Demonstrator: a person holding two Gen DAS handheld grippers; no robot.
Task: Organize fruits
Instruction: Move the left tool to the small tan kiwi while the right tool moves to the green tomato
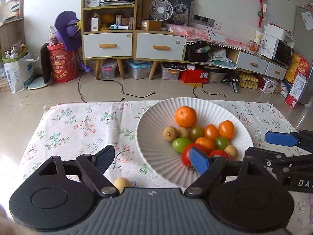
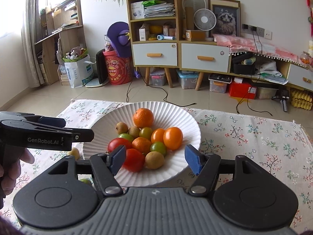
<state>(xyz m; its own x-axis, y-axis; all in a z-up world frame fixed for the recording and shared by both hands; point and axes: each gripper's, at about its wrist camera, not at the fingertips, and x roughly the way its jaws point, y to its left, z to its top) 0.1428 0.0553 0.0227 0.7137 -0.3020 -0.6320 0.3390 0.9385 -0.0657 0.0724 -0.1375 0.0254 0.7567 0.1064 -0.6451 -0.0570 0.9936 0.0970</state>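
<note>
**Both claws spread wide over the fruit plate**

A white ribbed paper plate (image 2: 176,115) sits on the floral-cloth tabletop (image 2: 254,137), heaped with fruit: a large round orange (image 2: 143,117) at the plate's 12 o'clock, red tomatoes (image 2: 134,159) at 6 o'clock, green and tan fruits between. The right claw (image 2: 154,161) hangs wide open above the plate's near rim, gripping nothing. The left claw (image 1: 152,161) is equally open and empty, at the plate's 9 o'clock side. One small tan fruit (image 1: 121,184) lies off the plate on the cloth, just beside that claw's base.
</note>
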